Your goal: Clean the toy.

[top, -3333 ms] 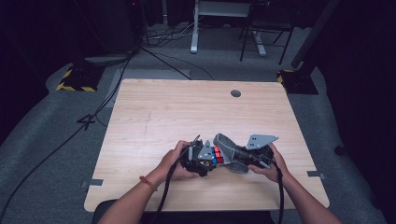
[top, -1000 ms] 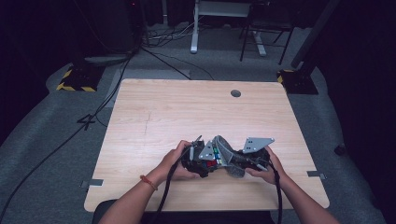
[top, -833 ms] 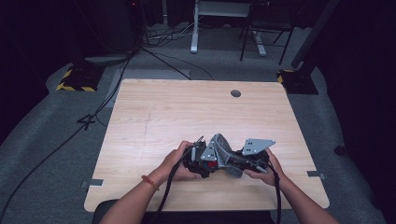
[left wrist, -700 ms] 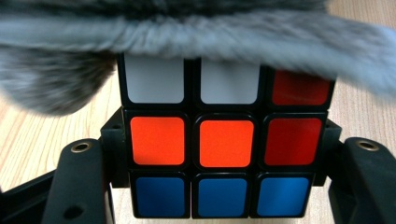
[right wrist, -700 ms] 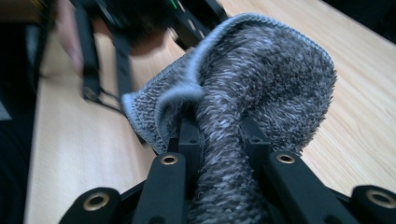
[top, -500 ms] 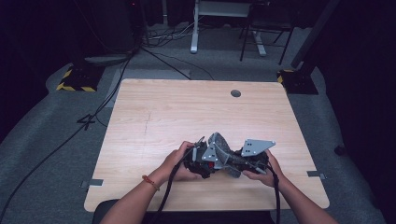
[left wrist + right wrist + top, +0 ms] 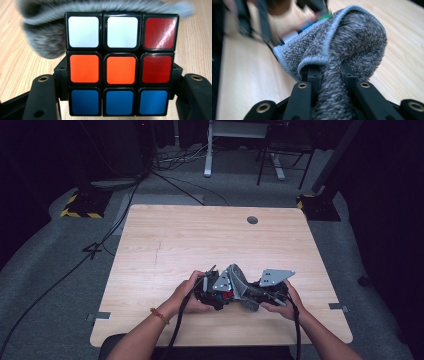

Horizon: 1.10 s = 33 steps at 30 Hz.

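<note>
Table [image 7: 165, 245]: bare wood beyond your hands, work sits near its front edge.
Left gripper [image 7: 212, 292]: clamps cube [image 7: 121, 63].
Right gripper [image 7: 260, 292]: pinches grey cloth [image 7: 342, 50].

Probably a dim lab or studio: a bare wooden table [image 7: 200, 245], floor cables [image 7: 60, 280], hazard-striped stand bases [image 7: 80, 212].

The surface [image 7: 190, 240] is a pale wooden top with rounded corners and faint lengthwise grain. A round grey cable grommet [image 7: 252, 220] sits in it near the far edge, right of centre. The surface stands on a grey carpeted floor [image 7: 45, 285], where black cables [image 7: 75, 267] trail past its left side.
</note>
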Tool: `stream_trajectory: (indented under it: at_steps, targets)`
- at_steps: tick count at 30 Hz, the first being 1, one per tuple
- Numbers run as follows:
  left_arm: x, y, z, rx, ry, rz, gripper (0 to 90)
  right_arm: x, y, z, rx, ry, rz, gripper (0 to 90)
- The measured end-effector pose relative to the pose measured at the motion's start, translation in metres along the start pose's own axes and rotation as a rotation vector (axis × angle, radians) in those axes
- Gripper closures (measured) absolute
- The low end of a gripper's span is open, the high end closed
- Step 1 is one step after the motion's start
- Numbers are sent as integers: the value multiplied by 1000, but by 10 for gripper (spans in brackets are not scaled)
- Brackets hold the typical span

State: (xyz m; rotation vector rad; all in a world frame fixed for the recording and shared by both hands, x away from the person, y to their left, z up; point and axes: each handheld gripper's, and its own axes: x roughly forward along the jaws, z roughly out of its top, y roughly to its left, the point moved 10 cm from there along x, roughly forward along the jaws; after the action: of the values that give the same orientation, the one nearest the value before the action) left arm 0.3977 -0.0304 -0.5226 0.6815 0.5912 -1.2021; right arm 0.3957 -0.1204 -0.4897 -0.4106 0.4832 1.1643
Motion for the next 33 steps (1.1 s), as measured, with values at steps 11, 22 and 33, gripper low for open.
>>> stream_trajectory:
  at_steps: [11,22,33]
  targets:
    - [0,0,-1,-5,-1,6,331,7,-9,-12,3,59,-40,754]
    - [-3,3,-1,-8,-4,27,330,7,-12,-17,19,68,-26,754]
    - [1,2,-3,-4,17,34,331,3,4,4,-34,8,-17,754]
